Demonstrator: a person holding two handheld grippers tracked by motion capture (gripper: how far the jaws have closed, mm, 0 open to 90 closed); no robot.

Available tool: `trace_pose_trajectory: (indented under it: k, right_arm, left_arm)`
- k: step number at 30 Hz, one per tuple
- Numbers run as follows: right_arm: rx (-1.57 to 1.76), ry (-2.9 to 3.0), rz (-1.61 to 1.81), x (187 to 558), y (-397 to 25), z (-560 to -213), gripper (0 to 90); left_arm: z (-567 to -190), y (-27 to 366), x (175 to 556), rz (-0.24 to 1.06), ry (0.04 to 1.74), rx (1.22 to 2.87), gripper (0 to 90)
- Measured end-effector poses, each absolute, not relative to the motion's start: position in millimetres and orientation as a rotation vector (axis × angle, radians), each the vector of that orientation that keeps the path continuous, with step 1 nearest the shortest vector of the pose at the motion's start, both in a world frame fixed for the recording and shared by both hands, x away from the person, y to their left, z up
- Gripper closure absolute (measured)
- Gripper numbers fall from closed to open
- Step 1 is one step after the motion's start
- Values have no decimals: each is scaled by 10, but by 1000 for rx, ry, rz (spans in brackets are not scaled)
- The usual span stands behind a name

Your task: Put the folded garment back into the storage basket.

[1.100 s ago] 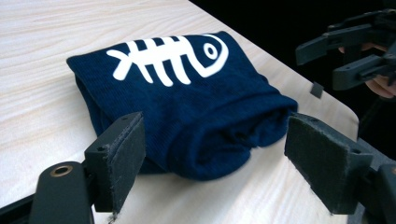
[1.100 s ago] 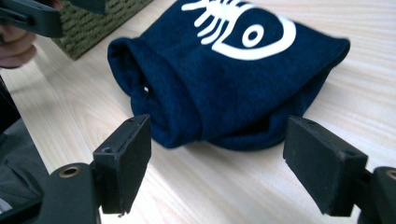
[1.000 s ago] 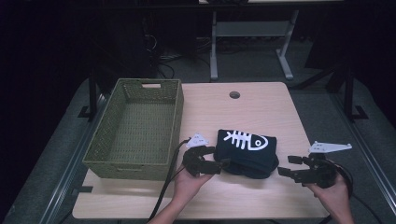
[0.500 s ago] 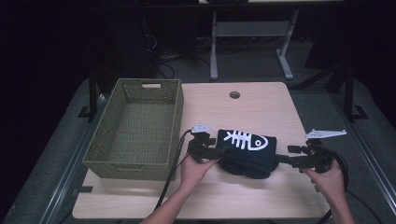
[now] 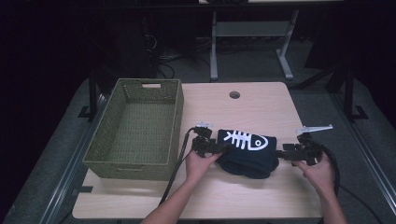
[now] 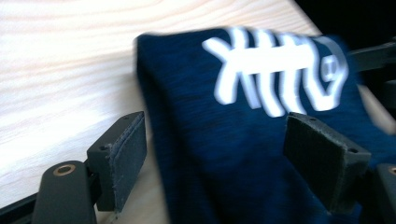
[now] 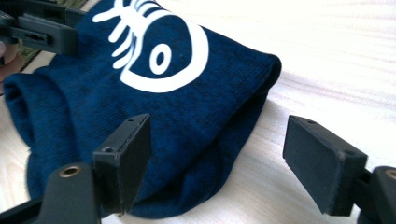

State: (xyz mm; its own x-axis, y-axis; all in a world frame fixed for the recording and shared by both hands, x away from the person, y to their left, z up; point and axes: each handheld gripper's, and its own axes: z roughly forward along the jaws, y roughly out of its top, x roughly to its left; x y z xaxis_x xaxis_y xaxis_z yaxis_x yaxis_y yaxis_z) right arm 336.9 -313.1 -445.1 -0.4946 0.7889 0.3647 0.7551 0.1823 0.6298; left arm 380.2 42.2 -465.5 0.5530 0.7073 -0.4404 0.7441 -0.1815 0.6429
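Flanking the folded navy garment near the desk's front edge, both grippers have their jaws spread. The left gripper straddles the garment's left end, one pad on bare wood, the other over cloth. The right gripper is at the right end, its jaws wide apart, with the fabric edge between them. Farther back, the desk's middle and far edge lie open; the woven basket fills the left side.

Folded navy knit garment with a white fish-skeleton print facing up, lying flat on the light wooden table near its front edge, folds bunched thick along the front
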Motion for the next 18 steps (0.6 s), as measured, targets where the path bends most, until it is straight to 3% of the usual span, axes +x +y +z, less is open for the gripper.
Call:
trace_pose_trajectory:
  k: [8, 18]
  right_arm:
    - [1621, 2397, 1195, 3445, -3096, -4565, 239]
    - [1673, 2385, 1202, 3486, -3065, -4635, 269]
  left_arm:
    - [-4711, 420, 3827, -74, 1184, 1905, 229]
    - [-4719, 377, 3795, -108, 1161, 1913, 317]
